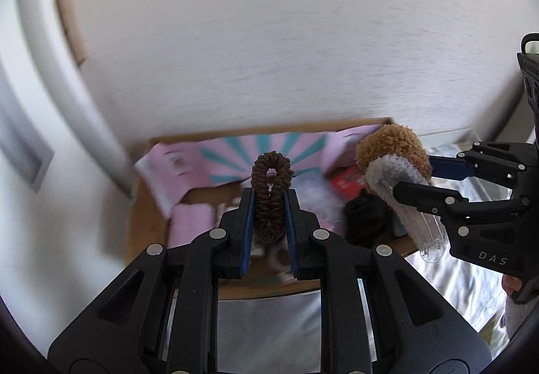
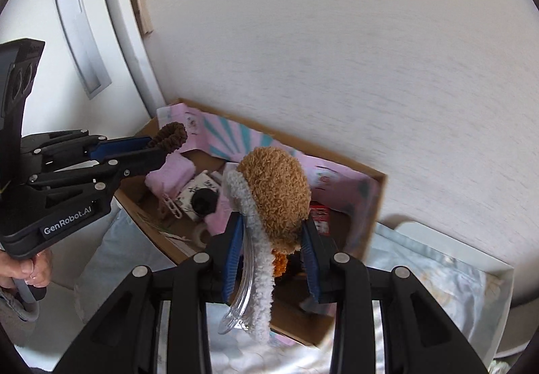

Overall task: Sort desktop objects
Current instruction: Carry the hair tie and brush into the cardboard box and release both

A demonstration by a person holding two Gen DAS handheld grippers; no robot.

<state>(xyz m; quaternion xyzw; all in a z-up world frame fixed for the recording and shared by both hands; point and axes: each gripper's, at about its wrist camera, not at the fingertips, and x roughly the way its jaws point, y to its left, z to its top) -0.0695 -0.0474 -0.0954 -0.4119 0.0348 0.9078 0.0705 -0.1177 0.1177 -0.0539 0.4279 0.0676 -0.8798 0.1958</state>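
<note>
At the far left of the right wrist view, a hand grips the handle of the left claw, whose black body reads "GenRobot.AI" in white. Its jaws stand narrow, pinching a brown hair tie that loops up beyond the blue pads. In the left wrist view the hair tie hangs above a cardboard box, near its middle.

The box lies against a pale textured wall. A pink sheet with teal rays lines its back. Inside, from left to right, lie a pink towel roll, pink paper clips, a small black-and-white patterned item with a dark knob, a roll of tape and a red packet with print too blurred to read.

Further right, the right claw is closed on a fuzzy hairband with a brown plush ball, a grey fleece strip and a clear plastic end. It hovers over the right half of the box and hides part of the contents there. In the left wrist view this claw shows the letters "DAS".

To the right of the box, crinkled pale plastic lies in a white tray.
</note>
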